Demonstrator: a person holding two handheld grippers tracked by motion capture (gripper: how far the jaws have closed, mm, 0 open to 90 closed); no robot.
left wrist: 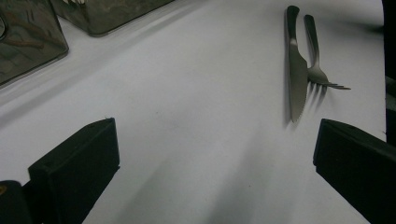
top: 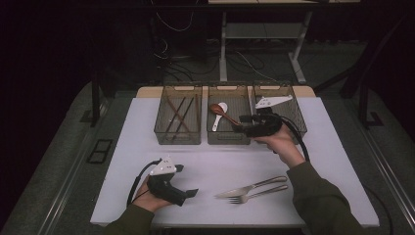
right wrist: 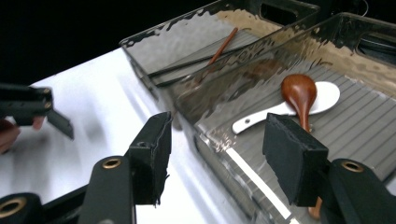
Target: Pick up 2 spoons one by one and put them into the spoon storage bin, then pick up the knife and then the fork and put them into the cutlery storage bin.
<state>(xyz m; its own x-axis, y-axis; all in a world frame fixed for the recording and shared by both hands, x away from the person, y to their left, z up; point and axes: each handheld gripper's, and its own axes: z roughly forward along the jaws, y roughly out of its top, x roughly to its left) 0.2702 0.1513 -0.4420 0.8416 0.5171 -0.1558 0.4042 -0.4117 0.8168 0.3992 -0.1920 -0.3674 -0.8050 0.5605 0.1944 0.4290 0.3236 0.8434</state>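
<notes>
High view puts the left hand-held gripper (top: 188,193) nearest, resting on the tabletop (top: 122,161) with jaws wide and empty, likely waiting. Just to its right lie the knife (top: 250,187) and fork (top: 258,195), side by side, seemingly unsorted. Farther off, the right hand-held gripper (top: 241,119) hangs over the middle bin (top: 227,138), jaws apart and empty above two spoons (right wrist: 299,98).
</notes>
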